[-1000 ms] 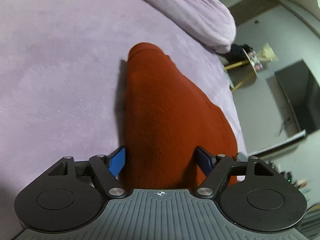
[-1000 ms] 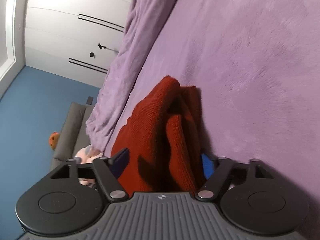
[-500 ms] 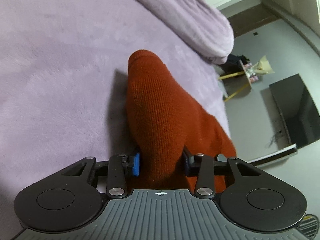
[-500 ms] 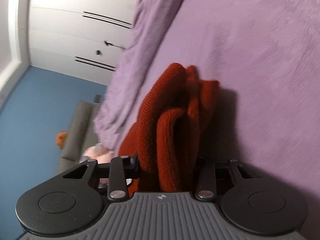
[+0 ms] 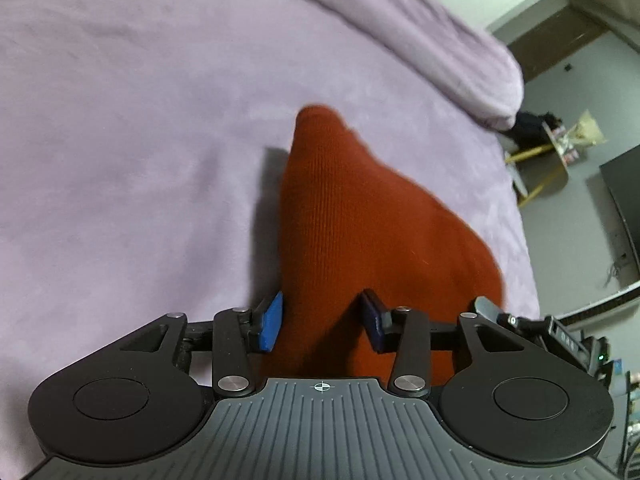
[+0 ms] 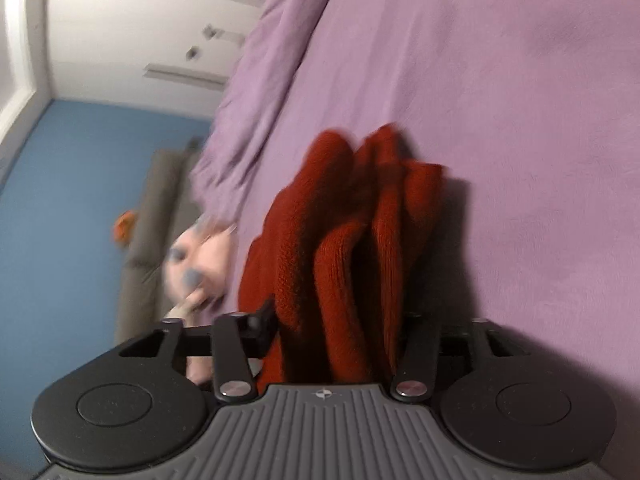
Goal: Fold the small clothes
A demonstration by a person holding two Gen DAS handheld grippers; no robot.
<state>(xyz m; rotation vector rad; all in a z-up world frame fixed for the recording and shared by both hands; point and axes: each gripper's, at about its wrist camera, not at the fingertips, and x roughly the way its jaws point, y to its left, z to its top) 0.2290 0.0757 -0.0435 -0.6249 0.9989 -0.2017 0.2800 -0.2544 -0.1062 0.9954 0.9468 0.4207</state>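
Observation:
A rust-red knitted garment [image 5: 340,216] lies on the purple bed cover [image 5: 140,140]. In the left wrist view it runs away from me in a smooth folded strip, and my left gripper [image 5: 322,322] is shut on its near end, with the blue pads pressing the fabric from both sides. In the right wrist view the same garment [image 6: 348,232] is bunched in several thick upright folds, lifted a little off the cover. My right gripper [image 6: 336,328] is shut on that bunch; its right fingertip is hidden behind the cloth.
A rolled purple duvet [image 5: 420,40] lies along the far edge of the bed. Beyond the bed's right edge are a small table with yellow legs [image 5: 540,160] and a dark TV [image 5: 628,200]. White wardrobe doors [image 6: 132,40], a blue floor and a grey sofa [image 6: 152,220] show to the right gripper's left.
Both grippers went from open around the garment to shut on it. The right gripper has since moved with the bunch; its view is blurred. The left view has shifted slightly.

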